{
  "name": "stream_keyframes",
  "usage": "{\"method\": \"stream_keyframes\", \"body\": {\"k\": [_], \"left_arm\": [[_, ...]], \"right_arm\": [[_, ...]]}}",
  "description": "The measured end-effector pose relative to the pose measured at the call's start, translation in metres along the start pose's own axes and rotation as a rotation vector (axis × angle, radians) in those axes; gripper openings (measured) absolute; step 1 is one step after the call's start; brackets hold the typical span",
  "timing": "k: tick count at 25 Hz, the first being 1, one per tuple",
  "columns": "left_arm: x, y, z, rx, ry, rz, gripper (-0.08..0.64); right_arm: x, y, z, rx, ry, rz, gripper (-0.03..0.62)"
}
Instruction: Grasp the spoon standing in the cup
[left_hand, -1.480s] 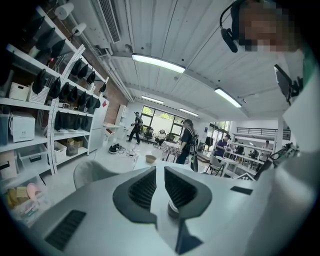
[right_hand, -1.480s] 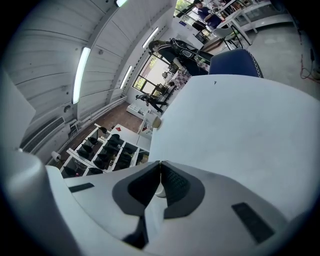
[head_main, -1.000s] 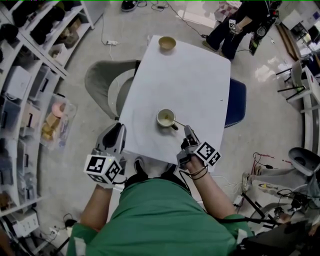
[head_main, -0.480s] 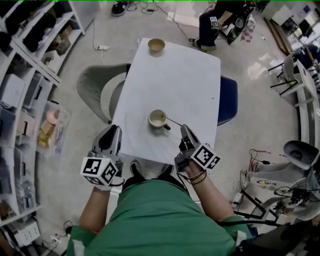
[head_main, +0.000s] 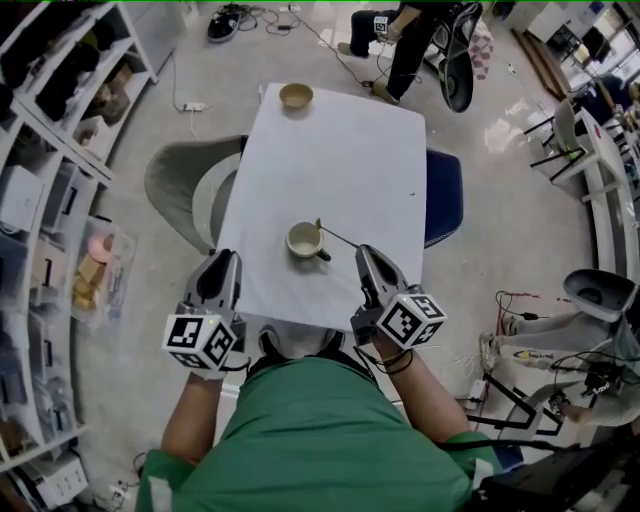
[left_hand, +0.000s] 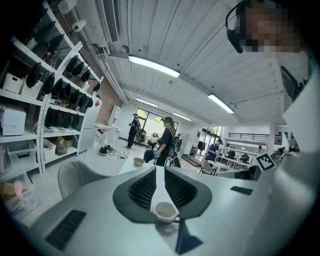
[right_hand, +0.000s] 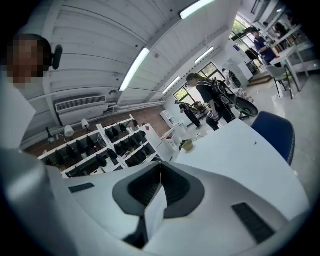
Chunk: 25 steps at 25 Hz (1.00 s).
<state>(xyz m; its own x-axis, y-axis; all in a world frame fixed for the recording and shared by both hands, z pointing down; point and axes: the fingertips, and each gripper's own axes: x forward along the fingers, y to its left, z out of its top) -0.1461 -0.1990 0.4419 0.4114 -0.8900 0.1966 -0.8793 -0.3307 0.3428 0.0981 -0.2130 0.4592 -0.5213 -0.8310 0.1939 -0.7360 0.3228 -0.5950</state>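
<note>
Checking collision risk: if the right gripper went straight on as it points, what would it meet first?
Probably the bare table, passing right of the cup: the right gripper aims across it toward the far bowl. Depth is unclear, so the bowl could come first.

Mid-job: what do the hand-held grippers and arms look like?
The left hand-held gripper and right hand-held gripper are pale grey wedges with dark ribbed pads, each bearing a white cube with black square markers. Green short sleeves; dark bands on the right wrist.

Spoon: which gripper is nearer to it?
Right. The right gripper is shut on the handle end of the spoon, right of the cup. The left gripper hangs by the near-left corner of the table, left of the cup.
</note>
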Motion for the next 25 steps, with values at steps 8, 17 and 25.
{"method": "stream_keyframes", "body": {"k": [8,17,25], "left_arm": [[0.007,-0.007,-0.001,-0.011,0.004,-0.027,0.064],[0.018,-0.017,-0.003,-0.013,0.009,-0.056,0.064],[0.020,-0.024,-0.006,-0.009,0.018,-0.065,0.064]], "right_arm": [[-0.010,0.028,0.019,-0.175,-0.019,0.057,0.026],[-0.026,0.048,0.049,-0.275,-0.106,0.080,0.026],[-0.040,0.063,0.067,-0.334,-0.158,0.121,0.026]]}}
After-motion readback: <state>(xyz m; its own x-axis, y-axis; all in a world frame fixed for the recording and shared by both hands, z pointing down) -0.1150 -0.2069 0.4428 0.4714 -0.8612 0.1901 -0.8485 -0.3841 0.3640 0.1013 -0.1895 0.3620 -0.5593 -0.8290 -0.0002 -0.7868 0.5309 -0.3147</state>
